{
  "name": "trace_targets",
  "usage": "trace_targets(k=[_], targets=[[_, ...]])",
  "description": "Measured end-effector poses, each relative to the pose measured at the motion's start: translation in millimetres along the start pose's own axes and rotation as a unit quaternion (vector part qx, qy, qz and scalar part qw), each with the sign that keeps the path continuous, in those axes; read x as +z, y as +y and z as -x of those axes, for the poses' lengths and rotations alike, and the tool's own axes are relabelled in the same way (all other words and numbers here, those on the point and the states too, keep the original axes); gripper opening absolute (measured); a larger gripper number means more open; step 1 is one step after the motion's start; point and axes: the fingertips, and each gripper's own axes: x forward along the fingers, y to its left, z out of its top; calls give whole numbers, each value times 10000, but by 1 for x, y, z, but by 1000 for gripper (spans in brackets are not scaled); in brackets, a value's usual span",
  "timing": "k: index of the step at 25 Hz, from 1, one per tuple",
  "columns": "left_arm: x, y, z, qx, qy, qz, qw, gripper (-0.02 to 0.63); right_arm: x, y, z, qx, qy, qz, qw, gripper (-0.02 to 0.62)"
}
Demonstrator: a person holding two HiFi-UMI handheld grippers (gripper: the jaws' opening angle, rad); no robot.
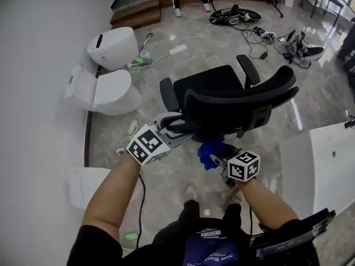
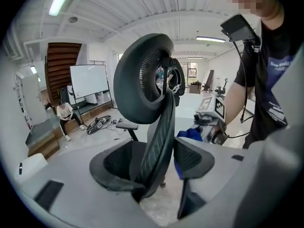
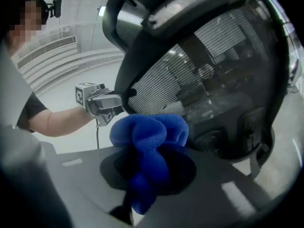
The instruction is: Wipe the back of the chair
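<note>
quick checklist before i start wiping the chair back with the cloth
1. Grip of right claw on blue cloth: ok, clamped.
2. Cloth touching the chair back: cannot tell; it sits close in front of the mesh.
3. Hold of left claw on the back's edge: not ok; the edge stands between open jaws.
4. Rear side of the back turned toward the person: ok.

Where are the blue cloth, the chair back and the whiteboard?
blue cloth (image 3: 147, 134): right gripper view, on its bunched upper fold.
chair back (image 3: 213, 65): right gripper view, on the mesh panel.
whiteboard (image 2: 89, 82): left gripper view, on the white panel's middle.
</note>
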Motion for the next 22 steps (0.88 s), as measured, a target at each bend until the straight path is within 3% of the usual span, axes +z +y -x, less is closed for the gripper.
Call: trace_targets(k=[4, 10, 16, 22], targets=[[18, -4, -22, 24, -220, -409, 9989, 253, 26, -29, -45, -152, -496, -91, 9986, 67], [9, -17, -28, 55, 111, -1314, 9913, 166, 52, -28, -78, -193, -887, -143, 9958, 67], [9, -13, -25, -12, 13, -1067, 9943, 163, 64, -42, -71, -77, -774, 149, 9969, 66], [13, -12, -30, -193, -216, -820, 9962, 166, 97, -115, -10, -273, -1095, 58, 9936, 66]])
